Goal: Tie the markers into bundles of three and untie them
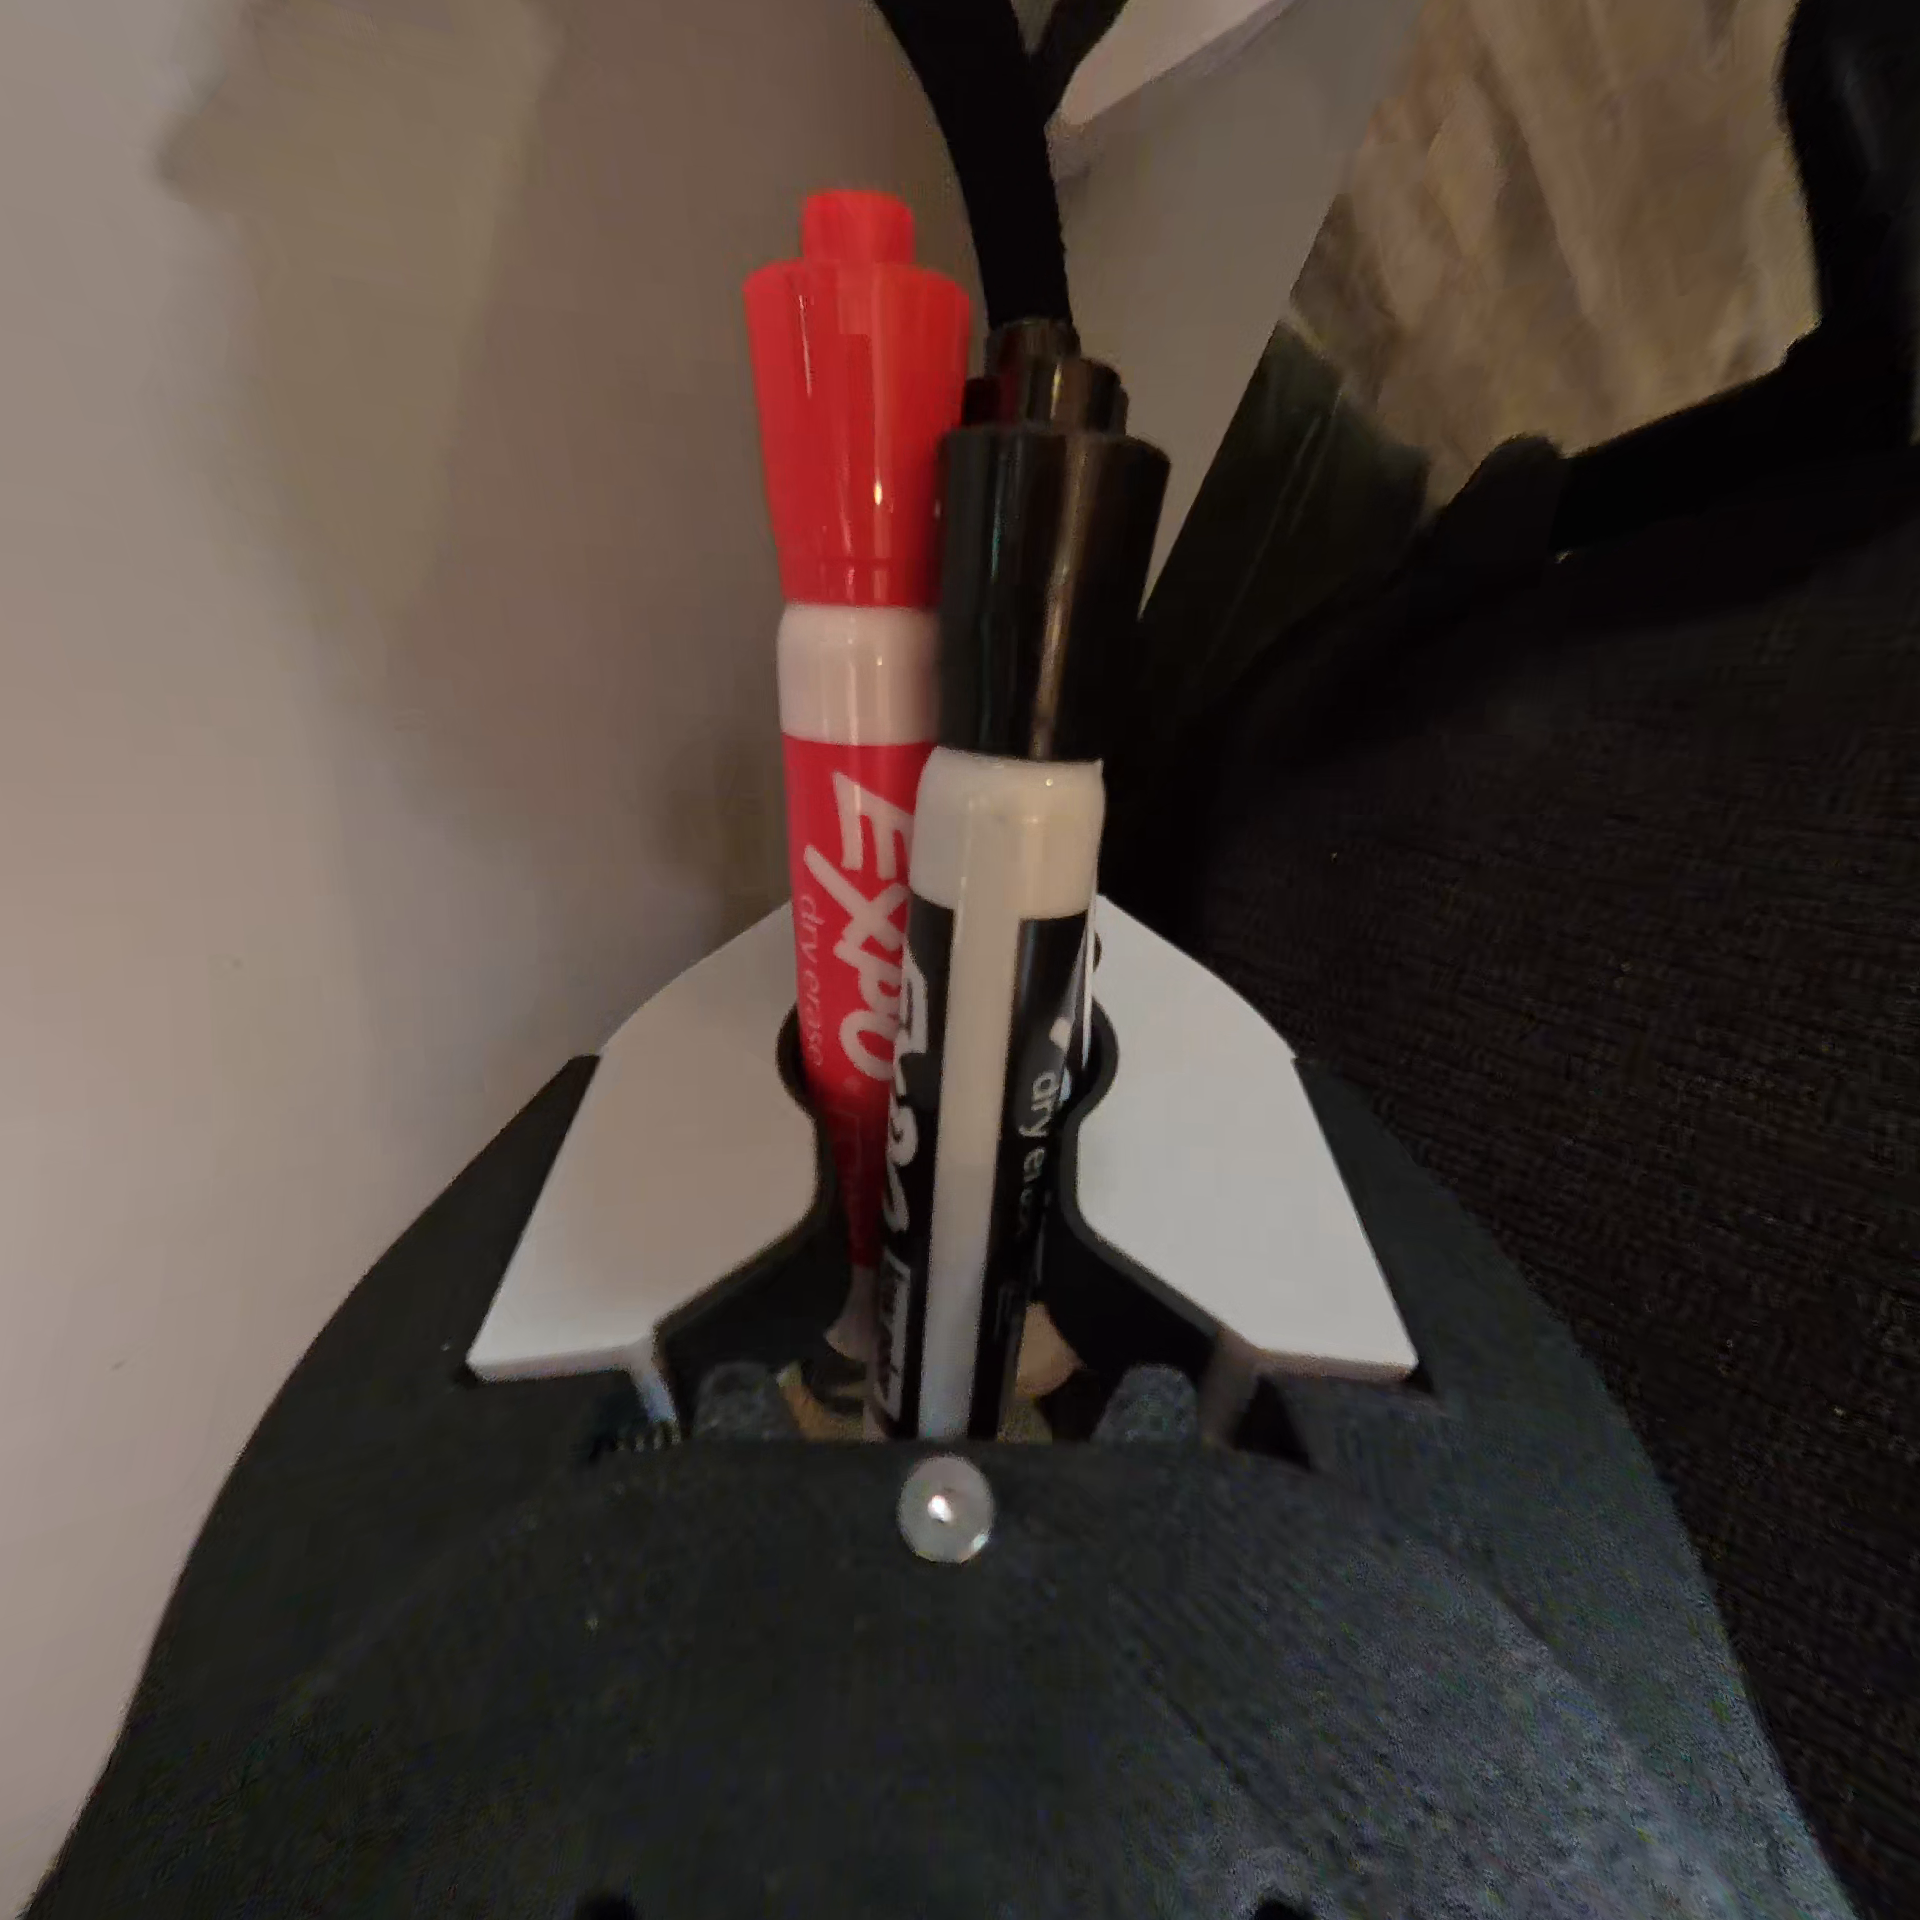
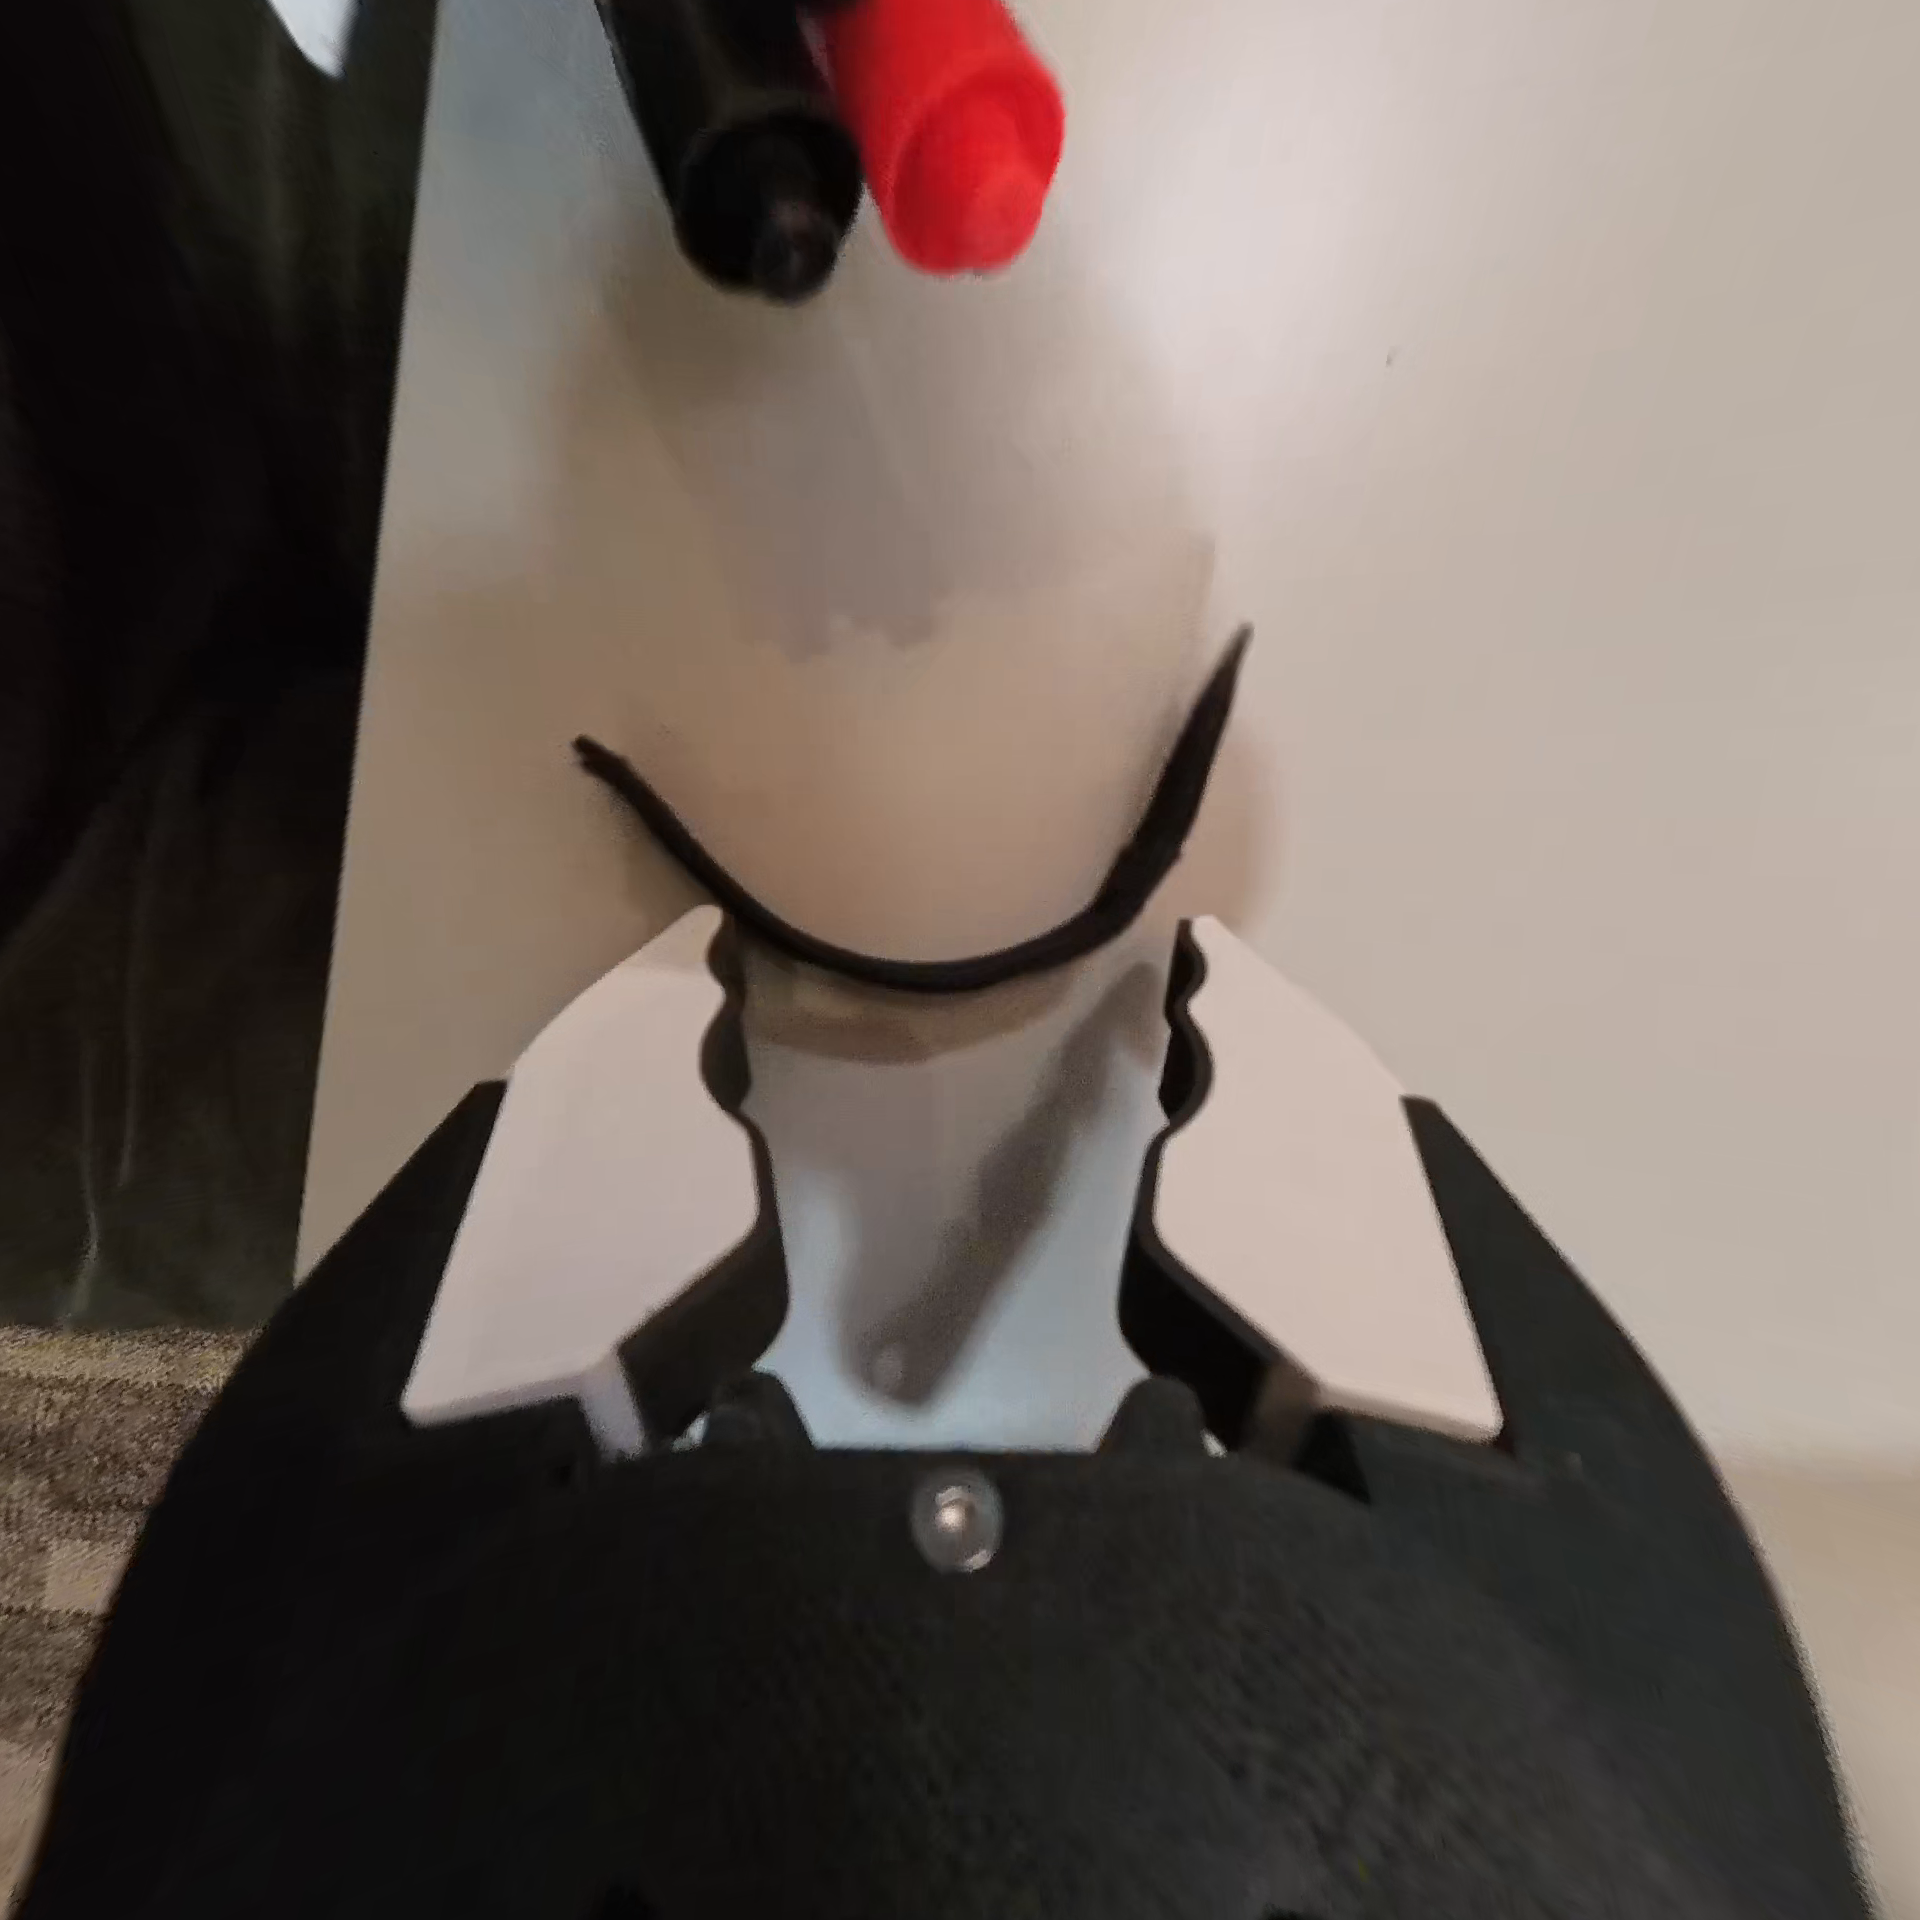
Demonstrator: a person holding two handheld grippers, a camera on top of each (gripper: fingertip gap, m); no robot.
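In the left wrist view my left gripper [image 1: 940,935] is shut on a bunch of markers that point up and away from the camera. A red marker [image 1: 857,520] is on the left and a black marker [image 1: 1039,644] is in front, with a second black cap [image 1: 1055,379] just behind it. A black band [image 1: 1003,208] rises behind them. In the right wrist view my right gripper [image 2: 951,925] is open. A curved black strap [image 2: 914,971] lies on the white table [image 2: 1507,623] at its fingertips and touches the left one. The marker caps show at the top, black [image 2: 764,208] and red [image 2: 961,135].
Dark woven fabric [image 1: 1558,935] fills the right of the left wrist view, with a pale crumpled cloth [image 1: 1558,208] above it. In the right wrist view a dark garment [image 2: 177,623] hangs past the table's left edge, with carpet [image 2: 94,1455] below. The grippers' ends are close to 15 cm from one another.
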